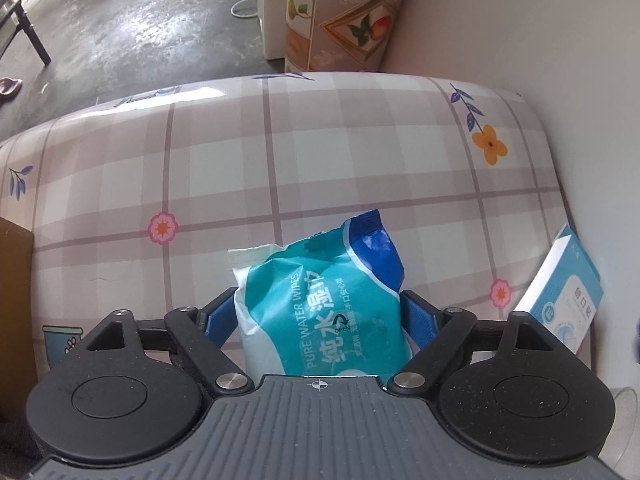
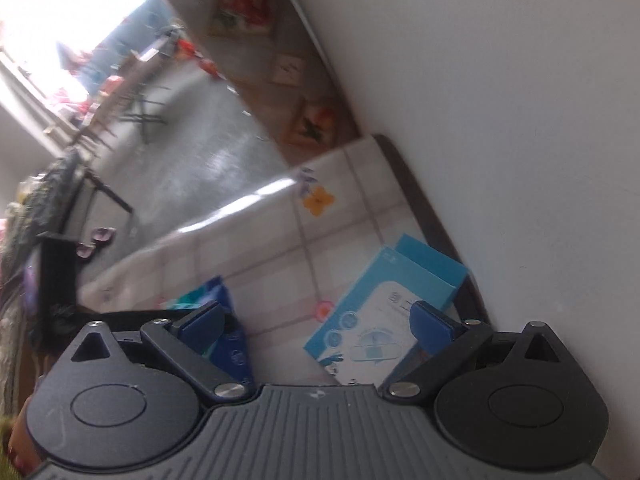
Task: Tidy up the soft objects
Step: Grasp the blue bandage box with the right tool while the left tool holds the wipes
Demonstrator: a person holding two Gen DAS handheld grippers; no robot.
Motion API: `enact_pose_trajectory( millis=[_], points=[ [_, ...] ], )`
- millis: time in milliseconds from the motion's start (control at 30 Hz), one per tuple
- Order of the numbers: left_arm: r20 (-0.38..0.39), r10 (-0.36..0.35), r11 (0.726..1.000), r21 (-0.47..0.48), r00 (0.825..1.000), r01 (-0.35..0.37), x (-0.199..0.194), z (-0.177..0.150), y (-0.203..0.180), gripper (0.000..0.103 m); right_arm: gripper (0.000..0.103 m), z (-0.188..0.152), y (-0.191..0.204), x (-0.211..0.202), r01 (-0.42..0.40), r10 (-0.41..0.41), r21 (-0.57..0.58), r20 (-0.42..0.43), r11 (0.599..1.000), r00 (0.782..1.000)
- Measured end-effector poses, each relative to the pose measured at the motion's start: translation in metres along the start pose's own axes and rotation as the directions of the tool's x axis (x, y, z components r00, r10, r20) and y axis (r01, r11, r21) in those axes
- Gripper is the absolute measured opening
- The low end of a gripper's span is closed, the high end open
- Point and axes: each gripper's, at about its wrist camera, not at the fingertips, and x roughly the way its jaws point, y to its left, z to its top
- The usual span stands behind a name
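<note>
A teal and blue pack of wet wipes [image 1: 324,300] sits between the blue fingers [image 1: 218,312] of my left gripper [image 1: 320,312], which is shut on it just above the checked tablecloth [image 1: 280,168]. The pack also shows at the left of the right wrist view [image 2: 228,320]. My right gripper [image 2: 324,320] is open and empty, tilted, above a light blue box [image 2: 384,312] that lies by the wall. The box also shows at the right in the left wrist view [image 1: 568,300].
A white wall [image 2: 520,120] runs along the table's right side. A brown box edge [image 1: 14,280] stands at the left. Beyond the table's far edge are a patterned cabinet [image 1: 344,12] and grey floor [image 1: 140,32].
</note>
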Motion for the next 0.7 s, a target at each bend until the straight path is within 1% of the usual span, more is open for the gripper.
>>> enact_pose_trajectory(
  millis=[100, 233, 400, 500, 700],
  points=[
    [-0.009, -0.023, 1.000, -0.009, 1.000, 0.023, 0.002, 0.001, 0.005, 0.085, 0.101, 0.007, -0.003, 0.019, 0.036, -0.033, 0.029, -0.069, 0.999, 0.997],
    [-0.025, -0.049, 0.999, -0.023, 0.998, 0.048, 0.004, 0.003, 0.010, 0.085, 0.101, 0.014, -0.009, 0.037, 0.084, -0.074, 0.066, -0.141, 0.994, 0.987],
    [-0.032, -0.065, 0.998, -0.027, 0.997, 0.064, 0.006, 0.004, 0.012, 0.085, 0.101, 0.015, -0.012, 0.049, 0.118, -0.104, 0.058, -0.202, 0.991, 0.974],
    [-0.035, -0.077, 0.997, -0.033, 0.996, 0.076, 0.007, 0.004, 0.014, 0.085, 0.101, 0.014, -0.013, 0.057, 0.137, -0.118, 0.060, -0.247, 0.989, 0.962],
    [-0.037, -0.090, 0.995, -0.039, 0.995, 0.088, 0.008, 0.005, 0.018, 0.085, 0.099, 0.019, -0.016, 0.069, 0.132, -0.112, 0.059, -0.263, 0.989, 0.958]
  ],
)
